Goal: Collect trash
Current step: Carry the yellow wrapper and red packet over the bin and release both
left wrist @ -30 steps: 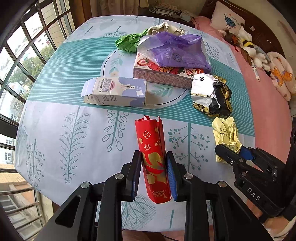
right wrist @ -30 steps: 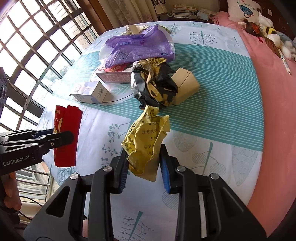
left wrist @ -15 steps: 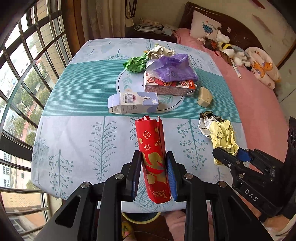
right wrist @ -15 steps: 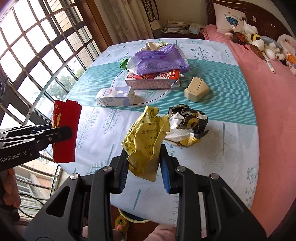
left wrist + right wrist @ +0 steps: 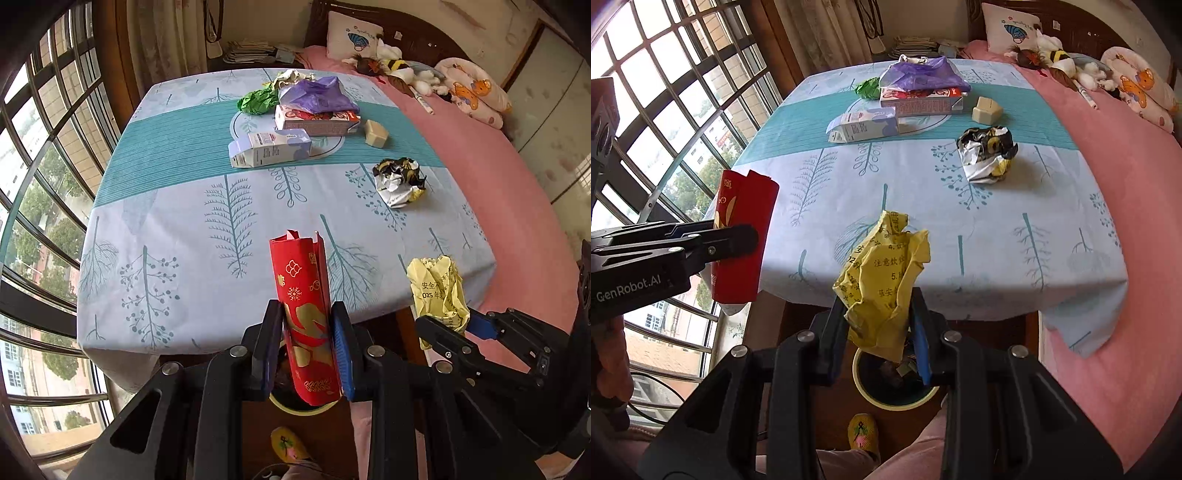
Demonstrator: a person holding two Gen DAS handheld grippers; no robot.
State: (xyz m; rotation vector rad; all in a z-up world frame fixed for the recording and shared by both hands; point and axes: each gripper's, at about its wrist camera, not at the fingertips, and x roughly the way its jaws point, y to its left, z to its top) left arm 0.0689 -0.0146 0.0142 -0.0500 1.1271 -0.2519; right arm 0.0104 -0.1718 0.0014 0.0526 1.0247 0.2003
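Two pieces of trash are riding in our grippers, both off the table's near edge. Our left gripper (image 5: 306,350) is pinching a red rolled packet (image 5: 304,317) upright between nearly closed jaws; our right gripper (image 5: 879,332) is squeezing a crumpled yellow wrapper (image 5: 882,284) likewise. We are holding both over the bin (image 5: 862,387) on the floor, probably so each drops straight in. Cartons, a purple bag (image 5: 317,96) and a foil wad (image 5: 397,181) are waiting on the table (image 5: 177,229), toward its far edge.
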